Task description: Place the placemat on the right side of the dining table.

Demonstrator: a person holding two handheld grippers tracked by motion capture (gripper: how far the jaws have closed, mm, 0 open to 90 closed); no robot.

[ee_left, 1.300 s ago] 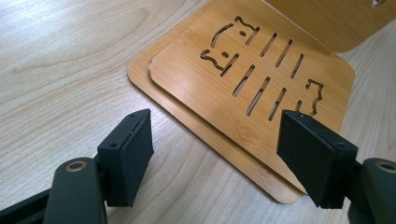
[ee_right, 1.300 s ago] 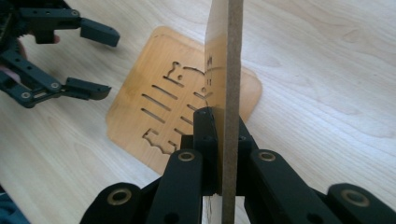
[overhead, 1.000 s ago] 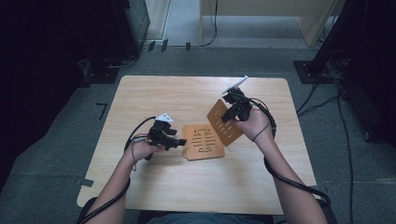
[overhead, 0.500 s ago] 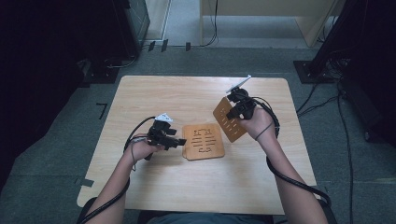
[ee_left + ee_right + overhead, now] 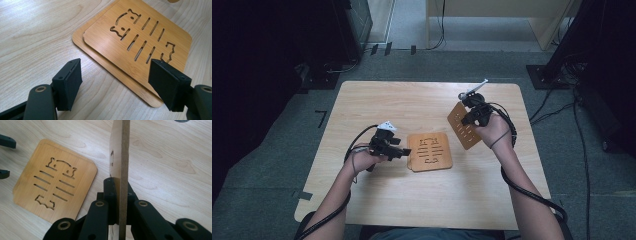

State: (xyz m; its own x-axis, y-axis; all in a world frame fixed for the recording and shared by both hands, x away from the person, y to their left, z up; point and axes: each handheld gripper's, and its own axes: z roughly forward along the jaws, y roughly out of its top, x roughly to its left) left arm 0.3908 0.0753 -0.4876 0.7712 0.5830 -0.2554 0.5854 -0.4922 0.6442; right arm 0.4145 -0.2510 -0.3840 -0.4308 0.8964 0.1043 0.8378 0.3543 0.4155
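My right gripper (image 5: 119, 202) is pinching 1 wooden trivet (image 5: 463, 125) by its edge, tilted up right of center, so it could twist loose, while my left gripper (image 5: 117, 87) sits spread by the 2 stacked trivets (image 5: 135, 47) mid-frame.

Pale woodgrain table (image 5: 412, 200); tan bamboo coasters (image 5: 140, 42) with cut-out slots and animal outlines; black gripper jaws.
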